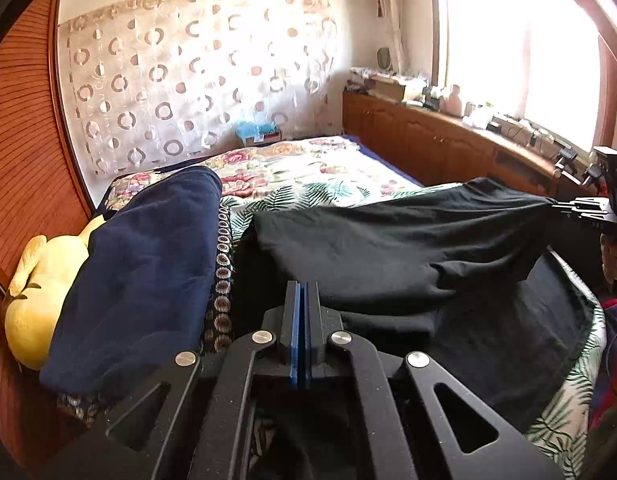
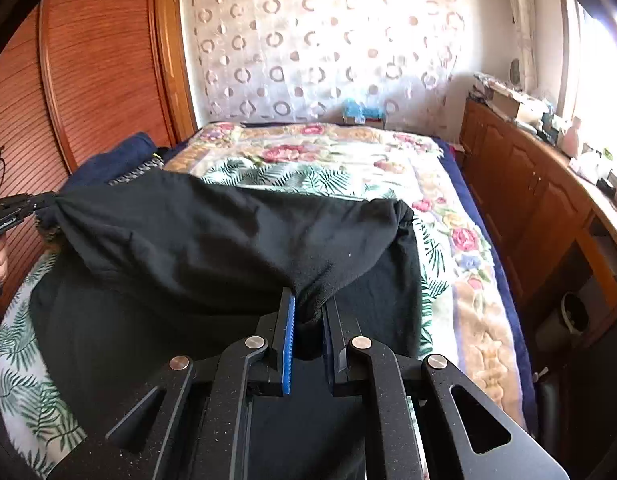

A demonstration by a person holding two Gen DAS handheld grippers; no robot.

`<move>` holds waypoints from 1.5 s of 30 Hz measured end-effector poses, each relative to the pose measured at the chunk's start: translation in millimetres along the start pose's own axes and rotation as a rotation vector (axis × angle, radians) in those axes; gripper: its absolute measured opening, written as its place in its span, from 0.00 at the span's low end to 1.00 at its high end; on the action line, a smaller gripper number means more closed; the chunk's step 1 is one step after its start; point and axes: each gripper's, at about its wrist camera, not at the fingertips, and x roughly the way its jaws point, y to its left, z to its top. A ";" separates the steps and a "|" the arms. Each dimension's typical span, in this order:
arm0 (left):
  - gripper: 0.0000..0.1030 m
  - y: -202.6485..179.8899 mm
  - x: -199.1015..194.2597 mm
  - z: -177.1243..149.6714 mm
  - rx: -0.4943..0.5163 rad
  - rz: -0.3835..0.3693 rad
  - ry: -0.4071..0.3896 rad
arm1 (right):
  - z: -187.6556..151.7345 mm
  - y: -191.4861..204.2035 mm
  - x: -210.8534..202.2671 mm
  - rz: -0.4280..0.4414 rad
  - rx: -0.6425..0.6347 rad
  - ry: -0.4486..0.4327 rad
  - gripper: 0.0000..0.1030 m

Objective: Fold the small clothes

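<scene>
Two grippers lift a black garment (image 2: 212, 232) off a bed (image 2: 348, 168). The right gripper (image 2: 310, 312) pinches one corner; the left gripper (image 1: 301, 300), pads together, seemingly clamps the other. The cloth looks light, limp and prone to sag, best held at corners. Open bedspread lies beyond; a navy bundle (image 1: 144, 264) crowds the left.

The near part of the black garment (image 2: 212, 232) is hidden beneath the gripper frame. The yellow plush toy (image 1: 32, 300) is half covered by a navy blanket (image 1: 148, 264). Items on the windowsill (image 1: 448, 100) are too small to be identified.
</scene>
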 end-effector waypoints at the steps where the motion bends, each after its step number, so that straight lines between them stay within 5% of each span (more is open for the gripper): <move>1: 0.02 0.2 -5.3 -3.2 -0.002 -0.005 -0.006 | -3.3 0.1 -5.9 0.003 0.001 -0.006 0.11; 16: 0.02 3.3 -57.5 -41.4 -0.032 -0.039 -0.032 | -28.7 4.2 -57.8 0.017 -0.014 -0.018 0.11; 19: 0.02 3.8 -60.1 -54.1 -0.042 -0.034 -0.011 | -36.8 8.7 -59.6 -0.037 -0.016 0.022 0.11; 27: 0.02 1.0 -31.1 -89.9 -0.059 -0.004 0.114 | -69.9 15.0 -11.9 -0.023 -0.012 0.159 0.12; 33: 0.04 -0.4 -32.3 -90.9 -0.085 0.021 0.104 | -56.1 10.9 1.6 -0.085 -0.028 0.153 0.23; 35: 0.17 -1.9 -35.6 -88.7 -0.084 0.021 0.091 | -50.5 15.9 -1.7 -0.102 -0.044 0.131 0.27; 37: 0.32 -0.1 -35.9 -86.5 -0.088 0.017 0.083 | -49.0 23.0 -6.3 -0.143 -0.060 0.109 0.42; 40: 0.50 2.1 -30.7 -84.4 -0.098 0.001 0.091 | -42.1 36.9 -10.0 -0.137 -0.089 0.063 0.46; 42: 0.80 2.8 -26.1 -83.9 -0.105 0.009 0.097 | -38.4 43.1 -2.5 -0.124 -0.096 0.052 0.54; 45: 0.81 3.4 -23.7 -83.1 -0.128 -0.011 0.087 | -38.6 50.2 18.6 -0.103 -0.099 0.042 0.56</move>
